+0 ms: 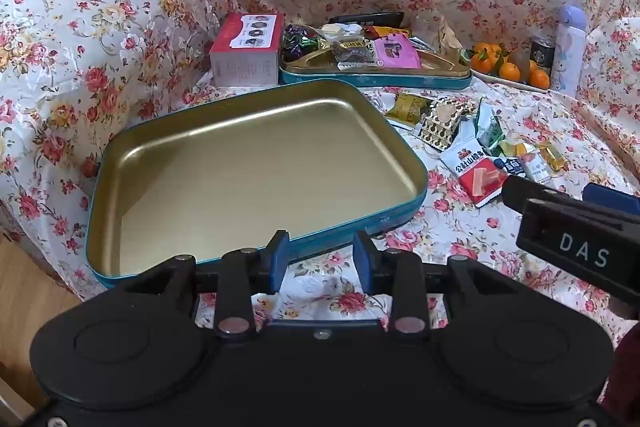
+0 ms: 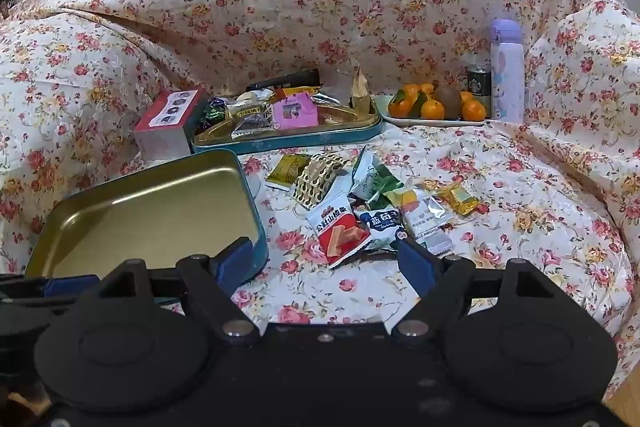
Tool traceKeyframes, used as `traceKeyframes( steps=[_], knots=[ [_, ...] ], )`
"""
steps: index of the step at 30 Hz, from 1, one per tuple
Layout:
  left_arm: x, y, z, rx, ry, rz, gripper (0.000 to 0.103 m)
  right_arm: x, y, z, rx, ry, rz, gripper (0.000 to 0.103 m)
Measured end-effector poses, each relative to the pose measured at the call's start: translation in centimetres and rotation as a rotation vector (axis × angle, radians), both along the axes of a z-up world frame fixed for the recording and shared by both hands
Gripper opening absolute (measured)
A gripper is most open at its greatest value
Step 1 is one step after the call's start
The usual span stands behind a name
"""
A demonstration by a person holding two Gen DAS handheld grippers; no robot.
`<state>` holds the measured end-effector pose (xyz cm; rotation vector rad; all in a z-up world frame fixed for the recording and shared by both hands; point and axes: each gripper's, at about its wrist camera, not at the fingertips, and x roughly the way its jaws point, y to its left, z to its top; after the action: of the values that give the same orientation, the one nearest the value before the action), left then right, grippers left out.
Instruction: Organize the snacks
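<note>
Left gripper [image 1: 320, 259] hangs over the near rim of the empty gold-lined tin lid [image 1: 256, 167], jaws partly apart, nothing between them. Right gripper [image 2: 326, 263] has jaws spread wide, empty, aimed at the loose snack pile [image 2: 372, 203] on the floral cloth [image 2: 520, 207]; red-and-white packet [image 2: 340, 231] lies nearest. Snack tin [image 2: 288, 143] behind already holds several packets, next to a pink box [image 2: 168, 125]. Tangerine plate [image 2: 432, 121] and lilac bottle [image 2: 506, 71] stand back right.
</note>
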<state>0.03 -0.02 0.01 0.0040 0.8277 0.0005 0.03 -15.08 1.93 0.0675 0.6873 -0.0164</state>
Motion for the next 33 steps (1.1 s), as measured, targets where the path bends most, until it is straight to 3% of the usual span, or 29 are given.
traceKeyframes(
  steps=[33],
  knots=[
    [-0.13,0.02,0.04,-0.011,-0.005,0.003,0.044,-0.05,0.07,-0.15,0.009,0.010,-0.004,0.084]
  ],
)
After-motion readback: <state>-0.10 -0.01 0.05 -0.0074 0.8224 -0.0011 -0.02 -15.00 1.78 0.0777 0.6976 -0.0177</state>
